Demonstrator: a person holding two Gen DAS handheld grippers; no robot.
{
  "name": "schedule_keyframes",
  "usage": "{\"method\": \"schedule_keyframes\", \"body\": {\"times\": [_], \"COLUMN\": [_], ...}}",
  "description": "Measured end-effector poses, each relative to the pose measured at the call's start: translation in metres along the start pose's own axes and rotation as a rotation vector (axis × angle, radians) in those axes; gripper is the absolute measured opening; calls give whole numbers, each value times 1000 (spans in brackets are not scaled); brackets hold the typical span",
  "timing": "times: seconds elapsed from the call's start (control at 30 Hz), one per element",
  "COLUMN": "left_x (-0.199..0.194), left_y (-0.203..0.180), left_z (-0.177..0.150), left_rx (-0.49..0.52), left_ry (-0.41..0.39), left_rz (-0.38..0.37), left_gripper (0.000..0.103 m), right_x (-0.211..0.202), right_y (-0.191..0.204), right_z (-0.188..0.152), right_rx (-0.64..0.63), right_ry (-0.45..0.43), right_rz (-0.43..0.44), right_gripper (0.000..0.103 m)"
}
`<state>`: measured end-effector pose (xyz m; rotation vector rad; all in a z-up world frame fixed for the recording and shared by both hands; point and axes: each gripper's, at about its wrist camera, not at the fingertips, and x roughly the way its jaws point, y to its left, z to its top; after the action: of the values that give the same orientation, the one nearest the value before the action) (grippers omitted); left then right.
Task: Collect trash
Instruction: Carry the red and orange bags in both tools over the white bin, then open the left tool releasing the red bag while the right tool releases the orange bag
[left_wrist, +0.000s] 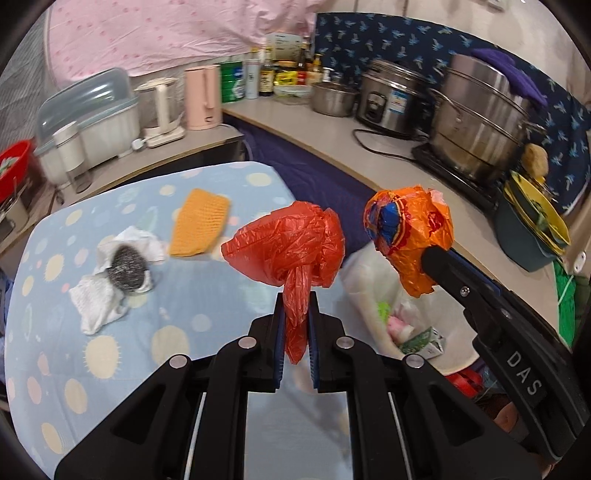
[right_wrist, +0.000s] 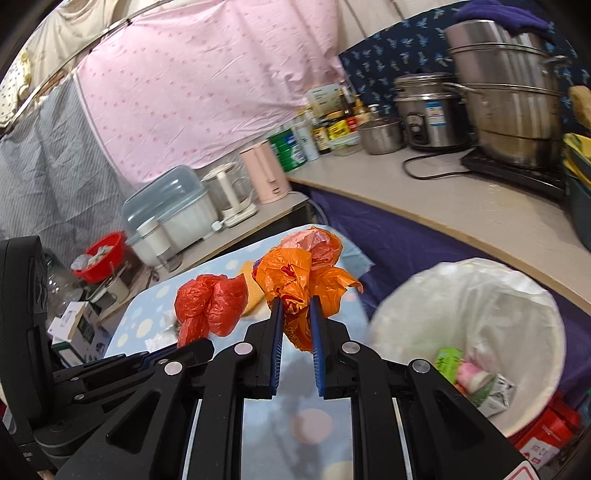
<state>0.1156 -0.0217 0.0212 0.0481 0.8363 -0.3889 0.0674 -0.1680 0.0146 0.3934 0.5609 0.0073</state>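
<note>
My left gripper (left_wrist: 295, 295) is shut on a crumpled red plastic bag (left_wrist: 291, 243), held above the blue spotted tablecloth (left_wrist: 110, 350). My right gripper (right_wrist: 297, 301) is shut on a crumpled orange plastic bag (right_wrist: 306, 273), held to the right of the red bag (right_wrist: 210, 306). The orange bag also shows in the left wrist view (left_wrist: 410, 229), near the white-lined trash bin (left_wrist: 369, 280). The bin (right_wrist: 469, 295) sits low right of the table edge and holds a green carton and wrappers.
On the tablecloth lie a steel scourer (left_wrist: 127, 269) on a white rag (left_wrist: 96, 299) and an orange sponge cloth (left_wrist: 199, 225). A counter (left_wrist: 332, 136) behind holds steel pots, a rice cooker, bottles and kettles. A red basin (right_wrist: 101, 254) stands at left.
</note>
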Motion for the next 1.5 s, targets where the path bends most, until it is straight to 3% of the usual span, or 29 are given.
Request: {"method": "schedule_keyframes", "body": {"times": [0.33, 0.63, 0.97, 1.4, 1.5], "left_x": [13, 32, 51, 75, 78], "left_y": [-77, -127, -164, -179, -179], "left_z": [-6, -11, -12, -9, -7], "left_rx": [115, 192, 246, 266, 264], "left_ry": [19, 44, 61, 98, 102], "left_rz": [-60, -79, -84, -68, -63], "left_gripper": [10, 10, 10, 10, 12], "right_x": [-42, -53, -56, -41, -38], "right_y": [-79, -128, -154, -165, -167], "right_z": [-7, -17, -19, -15, -14], "right_rx": [105, 166, 203, 211, 213], "right_ry": [-37, -36, -42, -16, -14], "right_rz": [-105, -162, -178, -180, -179], "right_gripper": [14, 14, 14, 15, 19]}}
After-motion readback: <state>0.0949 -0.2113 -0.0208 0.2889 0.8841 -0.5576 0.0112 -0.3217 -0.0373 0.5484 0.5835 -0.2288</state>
